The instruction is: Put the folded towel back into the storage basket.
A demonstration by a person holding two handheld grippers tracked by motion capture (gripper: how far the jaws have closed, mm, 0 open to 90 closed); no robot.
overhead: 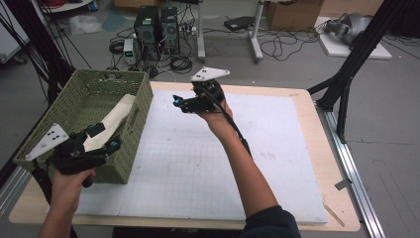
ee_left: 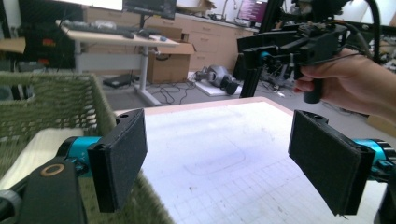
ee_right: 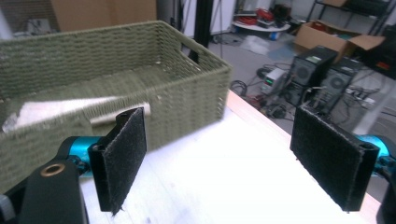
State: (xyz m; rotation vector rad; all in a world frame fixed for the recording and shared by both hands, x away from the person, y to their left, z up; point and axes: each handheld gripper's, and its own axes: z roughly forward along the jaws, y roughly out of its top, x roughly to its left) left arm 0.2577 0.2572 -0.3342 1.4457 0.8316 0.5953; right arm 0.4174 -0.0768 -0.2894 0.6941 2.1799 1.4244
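Gripper (overhead: 101,138) in my left hand (overhead: 69,186) hangs at the near right corner of the green woven basket (overhead: 49,124), its jaws spread wide with nothing between them; in the left gripper view the pads (ee_left: 122,154) stand well apart, one over the basket's edge and the other over the white mat (ee_left: 219,154). My right gripper (overhead: 182,103) is raised above the far middle of the mat (overhead: 198,163), held in my right hand (overhead: 215,116), and it points left toward the basket. Its jaws are also released and empty: the right gripper view shows the two black pads (ee_right: 123,156) far apart, with the basket's side wall (ee_right: 187,93) and the pale worktop (ee_right: 210,177) beyond them. The basket sits at the left edge of the worktop (overhead: 327,163), partly on the mat. Inside it lies a long cream-white thing (overhead: 116,116), stretched from the near corner toward the middle; I cannot tell what it is. In the right gripper view it shows as a pale strip (ee_right: 60,109) just over the near rim. Beyond the worktop, computer towers (overhead: 156,25) and loose cables (overhead: 277,47) sit on the floor.
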